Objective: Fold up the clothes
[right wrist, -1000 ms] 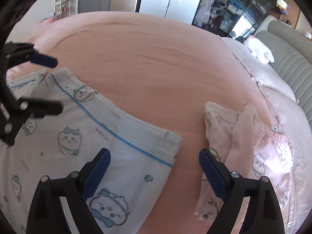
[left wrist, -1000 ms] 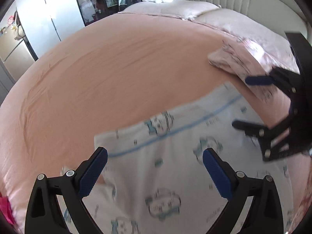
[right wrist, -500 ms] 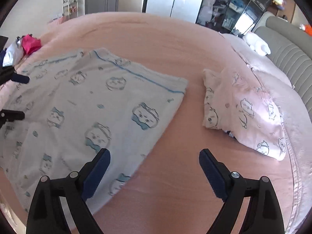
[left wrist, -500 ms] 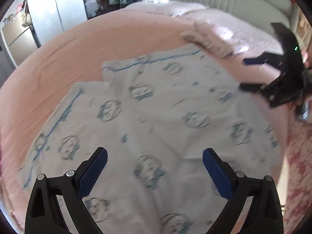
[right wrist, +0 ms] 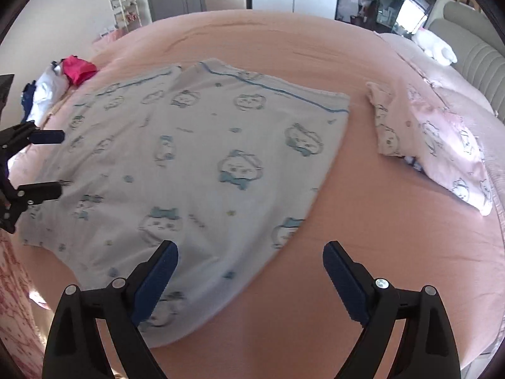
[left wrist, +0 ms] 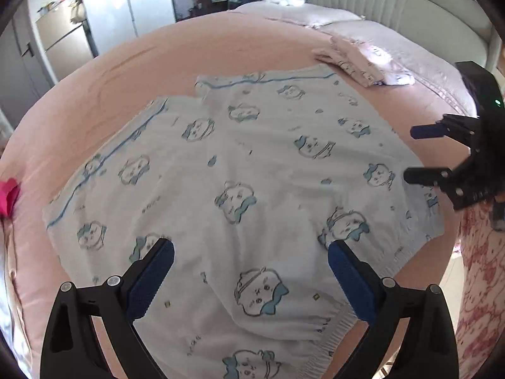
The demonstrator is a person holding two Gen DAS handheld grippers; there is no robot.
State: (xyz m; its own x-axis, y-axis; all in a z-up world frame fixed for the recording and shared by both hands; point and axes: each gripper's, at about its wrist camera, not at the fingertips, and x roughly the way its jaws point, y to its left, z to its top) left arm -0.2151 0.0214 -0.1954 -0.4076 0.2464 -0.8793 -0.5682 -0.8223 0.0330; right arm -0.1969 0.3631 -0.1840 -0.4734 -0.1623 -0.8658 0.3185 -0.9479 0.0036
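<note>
Both of your grippers, left gripper point(left wrist: 251, 279) and right gripper point(right wrist: 250, 278), hover with fingers apart, holding nothing; the blue-print shorts point(left wrist: 240, 189) lie spread beneath them. Pinch one layer and the fold skews.

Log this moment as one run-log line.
stage: shorts spread, unfolded | left tongs: open, empty | right tongs: open, empty | blue-print shorts: flat on bed | pink garment: folded, apart

Near waistband edge of the blue-print shorts point(left wrist: 252, 164) cut off below frame
</note>
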